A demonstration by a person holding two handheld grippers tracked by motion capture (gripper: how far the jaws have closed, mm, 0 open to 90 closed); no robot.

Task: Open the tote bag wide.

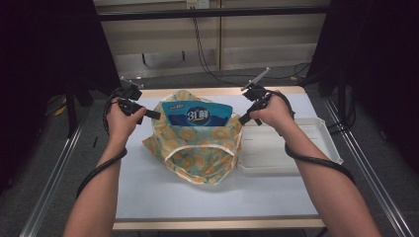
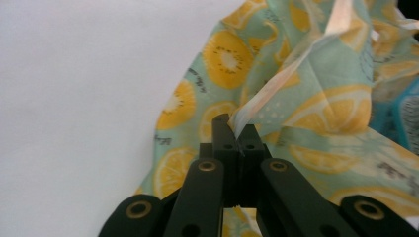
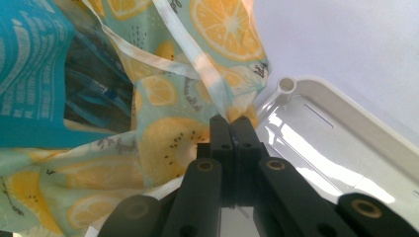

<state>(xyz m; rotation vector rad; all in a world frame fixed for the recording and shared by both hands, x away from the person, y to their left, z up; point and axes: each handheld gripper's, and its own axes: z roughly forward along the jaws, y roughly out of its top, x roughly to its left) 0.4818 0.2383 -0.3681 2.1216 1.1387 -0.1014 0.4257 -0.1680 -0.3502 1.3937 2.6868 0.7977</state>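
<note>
A green cloth bag with a lemon print (image 1: 200,148) stands open in the middle of the white table. A blue packet (image 1: 196,115) sticks up inside it. My left gripper (image 1: 157,115) is at the bag's left edge, jaws shut on the pale rim band (image 2: 267,94) of the bag (image 2: 232,64). On the bag's right edge my right gripper (image 1: 242,119) is shut on the rim (image 3: 207,79) of the bag (image 3: 163,143), beside the blue packet (image 3: 29,59). Both hold the bag's mouth apart.
A white plastic tray (image 1: 316,129) lies right of the bag, touching it, and its corner (image 3: 296,89) sits just beyond my right gripper. The white table top (image 1: 207,197) reaches to a wooden front edge. Cables trail from both grippers along the forearms.
</note>
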